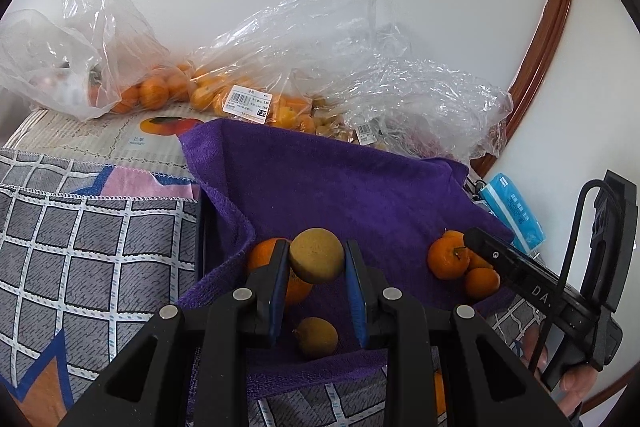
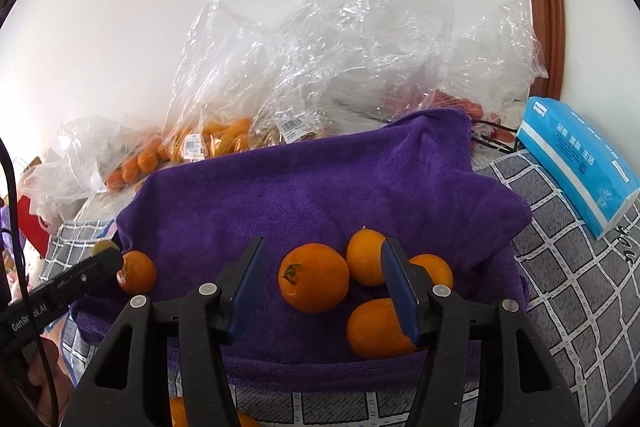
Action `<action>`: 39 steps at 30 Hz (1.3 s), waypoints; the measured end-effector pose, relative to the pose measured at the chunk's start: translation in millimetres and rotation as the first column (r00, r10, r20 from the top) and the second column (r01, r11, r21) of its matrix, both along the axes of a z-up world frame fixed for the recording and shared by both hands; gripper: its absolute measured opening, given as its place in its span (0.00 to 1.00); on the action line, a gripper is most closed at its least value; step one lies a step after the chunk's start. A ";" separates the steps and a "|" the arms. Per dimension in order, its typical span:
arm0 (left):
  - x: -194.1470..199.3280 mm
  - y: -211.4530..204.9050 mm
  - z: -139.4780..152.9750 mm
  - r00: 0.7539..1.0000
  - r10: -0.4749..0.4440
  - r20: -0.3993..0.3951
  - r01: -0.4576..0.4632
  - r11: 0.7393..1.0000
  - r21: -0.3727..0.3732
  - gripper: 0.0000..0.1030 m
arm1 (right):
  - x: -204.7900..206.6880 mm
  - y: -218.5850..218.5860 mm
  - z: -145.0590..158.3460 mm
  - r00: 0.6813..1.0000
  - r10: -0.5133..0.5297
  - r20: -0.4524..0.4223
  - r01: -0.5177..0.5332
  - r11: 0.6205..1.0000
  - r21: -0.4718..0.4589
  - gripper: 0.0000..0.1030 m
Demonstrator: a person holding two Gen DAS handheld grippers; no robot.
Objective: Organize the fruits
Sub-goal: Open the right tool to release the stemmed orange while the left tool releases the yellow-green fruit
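While the left hand-held gripper [image 1: 317,261] clamped a yellow-brown round fruit [image 1: 316,255] above the purple towel [image 1: 340,187], the right hand-held gripper [image 2: 320,283] stood partly open, pads clear of the mandarin [image 2: 314,277] between them; three more mandarins lay at its three o'clock.

On the purple towel [image 2: 320,187] lie five loose mandarins [image 2: 314,277] and two brownish-yellow fruits [image 1: 317,260]. Several clear plastic bags [image 1: 304,39] and one blue tissue pack [image 2: 576,167] are there.

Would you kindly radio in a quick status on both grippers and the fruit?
Left gripper shut on yellow-brown fruit. Right gripper open around a mandarin on the purple towel. Three mandarins crowd its right finger.
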State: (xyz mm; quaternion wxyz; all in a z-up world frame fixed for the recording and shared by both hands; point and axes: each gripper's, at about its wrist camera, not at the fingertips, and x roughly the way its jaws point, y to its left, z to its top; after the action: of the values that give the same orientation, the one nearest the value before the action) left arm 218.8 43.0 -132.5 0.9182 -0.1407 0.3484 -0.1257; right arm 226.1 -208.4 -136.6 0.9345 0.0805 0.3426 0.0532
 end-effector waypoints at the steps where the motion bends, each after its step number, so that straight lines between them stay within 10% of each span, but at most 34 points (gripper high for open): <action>1: 0.3 -0.6 -0.5 1.000 0.000 -0.002 0.000 1.000 0.004 0.25 | 0.3 -1.7 -0.2 1.000 -0.006 -0.001 0.006 1.000 0.006 0.58; 39: -4.7 29.9 6.1 0.993 0.110 0.032 -0.105 0.986 -0.129 0.38 | -13.4 8.6 7.7 0.997 -0.023 0.073 0.027 0.997 -0.065 0.66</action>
State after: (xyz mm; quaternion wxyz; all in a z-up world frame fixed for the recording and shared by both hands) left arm 214.1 72.9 -126.4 0.9195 -0.2150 0.3135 -0.1005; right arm 212.7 -199.8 -128.9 0.9491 0.0517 0.3090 0.0330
